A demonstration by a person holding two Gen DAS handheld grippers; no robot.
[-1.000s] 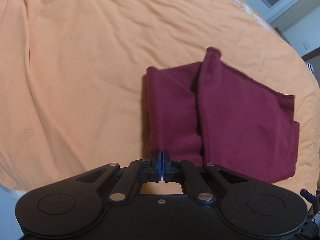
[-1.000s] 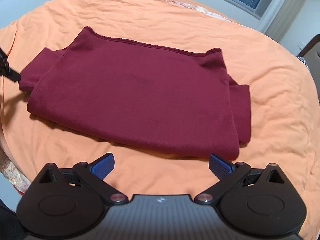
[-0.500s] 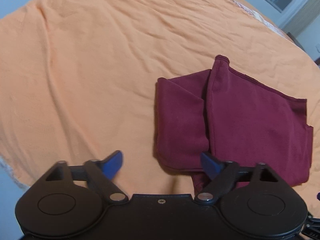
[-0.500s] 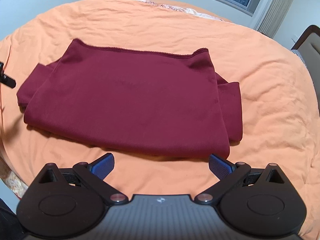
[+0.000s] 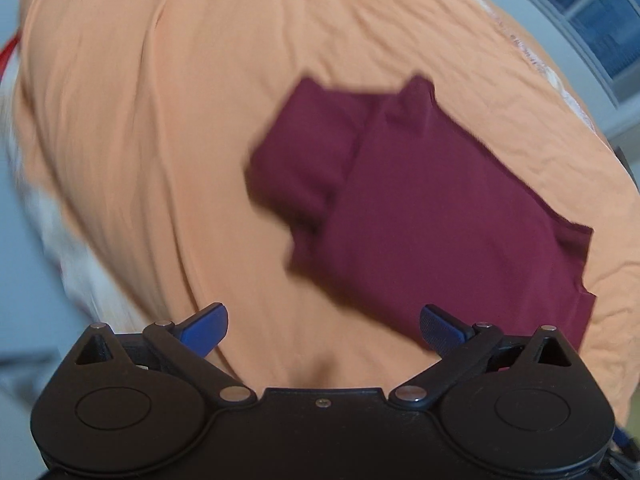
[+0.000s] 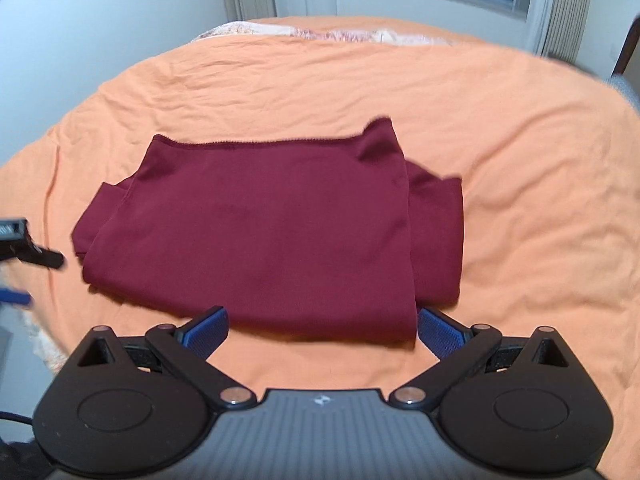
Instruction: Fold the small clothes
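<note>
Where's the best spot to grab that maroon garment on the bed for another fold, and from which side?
Probably the short right end of the maroon garment, where a lower layer sticks out past the top panel. Come in low from the right with the right gripper, jaws already open, and pinch all layers so the stack lifts together.

Bed (image 6: 520,152) under a wrinkled orange sheet (image 5: 168,128), folded maroon garment (image 6: 260,236) lying flat near the middle, pale patterned bedding (image 6: 320,34) at the far edge.

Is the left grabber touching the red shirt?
Apart. In the left wrist view the open left gripper has orange bedsheet between its fingers and the maroon garment.
</note>
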